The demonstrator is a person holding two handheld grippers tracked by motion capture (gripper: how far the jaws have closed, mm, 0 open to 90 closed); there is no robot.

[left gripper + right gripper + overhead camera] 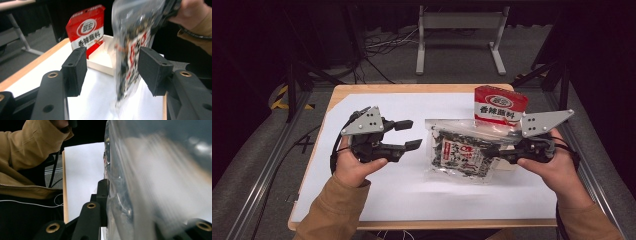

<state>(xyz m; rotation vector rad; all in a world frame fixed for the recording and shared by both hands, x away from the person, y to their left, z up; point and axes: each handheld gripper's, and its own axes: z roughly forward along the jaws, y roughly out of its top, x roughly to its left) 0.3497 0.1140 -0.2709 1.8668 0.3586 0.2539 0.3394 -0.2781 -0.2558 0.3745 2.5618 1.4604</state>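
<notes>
Now my right gripper (pixel 492 150) clamps the clear seaweed bag's (pixel 458 152) right edge, while my left gripper (pixel 408 135) hangs parted, empty, just beside its left edge.

Setting: a lab-style recording bay is surrounding the work, dim beyond the lit table.
Table (pixel 343 91): a wooden top is lying under white sheeting, inside an aluminium rail frame (pixel 259 180).
Floor: loose cables (pixel 384 42) are trailing across grey carpet.
Background: a grey desk stand (pixel 460 22) is standing behind, black drapes hanging around.
</notes>
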